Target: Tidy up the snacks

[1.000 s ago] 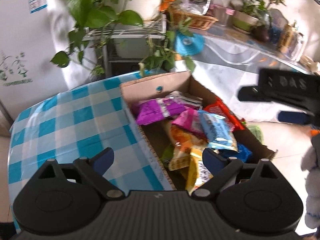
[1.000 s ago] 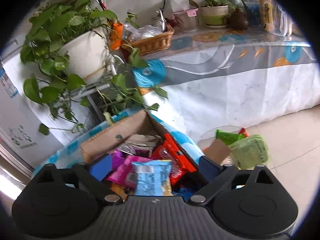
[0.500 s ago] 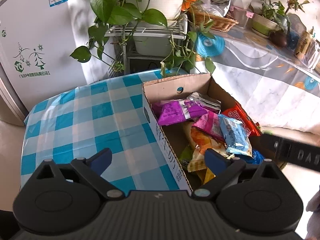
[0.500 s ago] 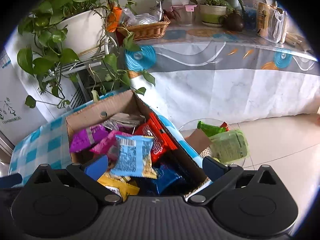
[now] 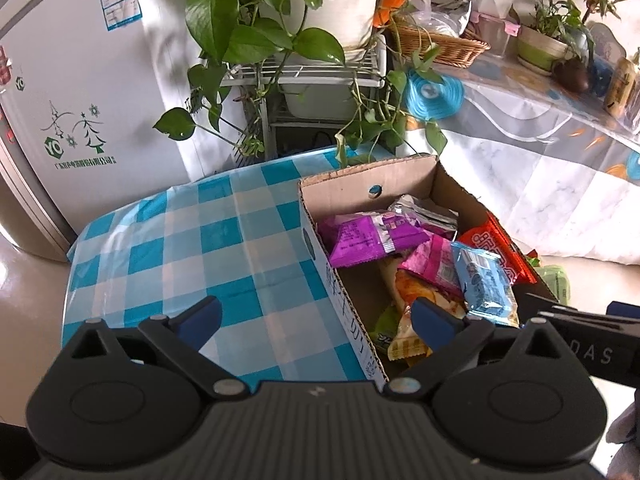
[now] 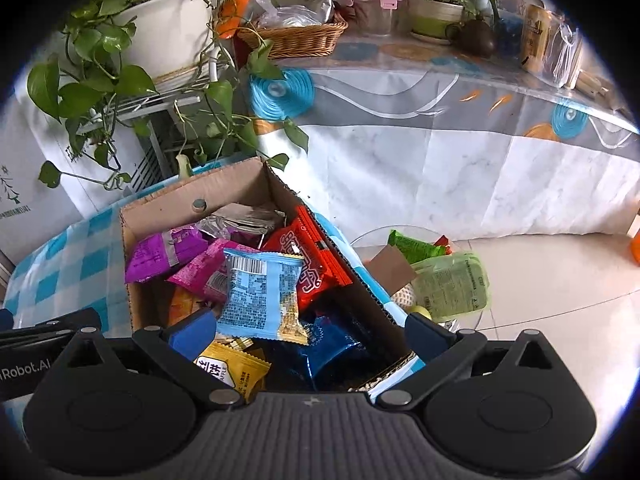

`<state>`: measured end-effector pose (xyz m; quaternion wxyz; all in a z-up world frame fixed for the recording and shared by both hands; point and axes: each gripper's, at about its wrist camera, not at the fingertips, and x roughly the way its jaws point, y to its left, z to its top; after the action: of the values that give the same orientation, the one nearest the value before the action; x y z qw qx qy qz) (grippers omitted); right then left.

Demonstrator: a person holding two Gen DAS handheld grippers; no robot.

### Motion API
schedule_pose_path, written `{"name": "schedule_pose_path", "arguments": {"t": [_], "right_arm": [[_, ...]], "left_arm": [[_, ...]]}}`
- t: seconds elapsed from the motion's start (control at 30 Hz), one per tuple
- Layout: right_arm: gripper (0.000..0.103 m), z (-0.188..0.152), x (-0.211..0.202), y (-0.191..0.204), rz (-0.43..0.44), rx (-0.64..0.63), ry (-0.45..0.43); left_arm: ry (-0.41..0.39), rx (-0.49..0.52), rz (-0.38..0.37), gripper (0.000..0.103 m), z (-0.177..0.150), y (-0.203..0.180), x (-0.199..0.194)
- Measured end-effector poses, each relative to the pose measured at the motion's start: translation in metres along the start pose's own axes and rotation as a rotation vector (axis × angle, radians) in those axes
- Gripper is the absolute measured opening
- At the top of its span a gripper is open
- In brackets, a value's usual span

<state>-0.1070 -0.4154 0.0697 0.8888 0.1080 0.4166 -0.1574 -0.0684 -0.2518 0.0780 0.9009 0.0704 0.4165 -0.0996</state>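
Observation:
An open cardboard box (image 5: 356, 178) (image 6: 192, 196) stands on the blue-checked tablecloth (image 5: 180, 248). It holds several snack packets: a purple one (image 5: 368, 238) (image 6: 160, 254), a light blue one (image 5: 484, 284) (image 6: 260, 294), a red one (image 6: 308, 264), an orange one (image 5: 416, 292) and a yellow one (image 6: 230, 370). My left gripper (image 5: 316, 316) is open and empty above the box's near left wall. My right gripper (image 6: 306, 330) is open and empty above the box's near end, over the light blue packet.
Potted trailing plants on a white rack (image 5: 304, 76) stand behind the table. A long covered counter (image 6: 460, 120) with a wicker basket (image 6: 296, 38) runs at the right. A glass bowl with green packets (image 6: 448, 280) sits low beside the table. A fridge (image 5: 60, 100) stands at the left.
Both grippers have drawn back and tilted, so the box sits lower and nearer in each view. The right gripper has come down over the box's near end. Both stay open.

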Motion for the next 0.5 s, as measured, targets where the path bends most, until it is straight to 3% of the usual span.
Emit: {"name": "schedule_pose_path", "arguments": {"t": [0.5], "right_arm": [[0.103, 0.0025, 0.0013, -0.0007, 0.003, 0.011, -0.006]], "left_arm": [[-0.027, 0.027, 0.028, 0.102, 0.0046, -0.0014, -0.0010]]}}
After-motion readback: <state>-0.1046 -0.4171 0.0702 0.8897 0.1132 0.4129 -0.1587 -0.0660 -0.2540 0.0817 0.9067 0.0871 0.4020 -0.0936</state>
